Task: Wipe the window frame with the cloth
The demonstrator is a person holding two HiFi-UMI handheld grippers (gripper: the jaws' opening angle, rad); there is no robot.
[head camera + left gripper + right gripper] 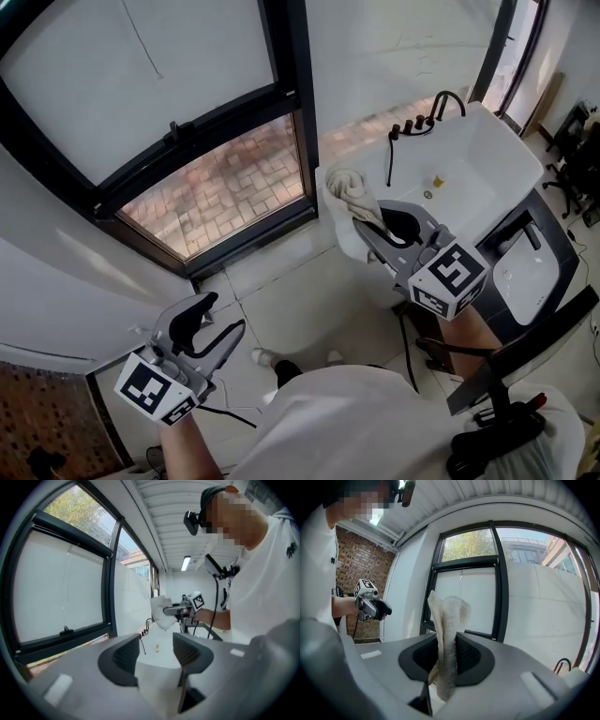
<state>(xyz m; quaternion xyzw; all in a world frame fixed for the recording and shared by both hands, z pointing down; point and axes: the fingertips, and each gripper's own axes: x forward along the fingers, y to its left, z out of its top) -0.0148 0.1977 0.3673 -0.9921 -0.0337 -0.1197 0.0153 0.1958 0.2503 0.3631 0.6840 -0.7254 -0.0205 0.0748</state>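
The right gripper (373, 228) is pinching a white terry cloth (352, 191). The right gripper view shows its two dark ribbed jaws pressed onto the folded fabric (448, 620), which stands up between them and hangs a little below. In the head view the cloth sits at about 1 o'clock from the middle. It is near the lower corner of the black metal window frame (298, 103), at that corner's 3 o'clock and in front of the white wall. Whether it touches the wall or the frame cannot be told.

The left gripper (217, 324) is low at 7 o'clock, well apart from the cloth. In its own view the jaws (157, 656) are spread, with nothing between them. At 12 o'clock above those jaws that view also shows the right gripper (177, 611) with the cloth (161, 612).

The frame fills the head view from 10 to 12 o'clock, with a small black handle (173, 129) on its crossbar. A white basin (492, 173) with a black tap (448, 100) lies at 2 o'clock, beyond the right gripper.
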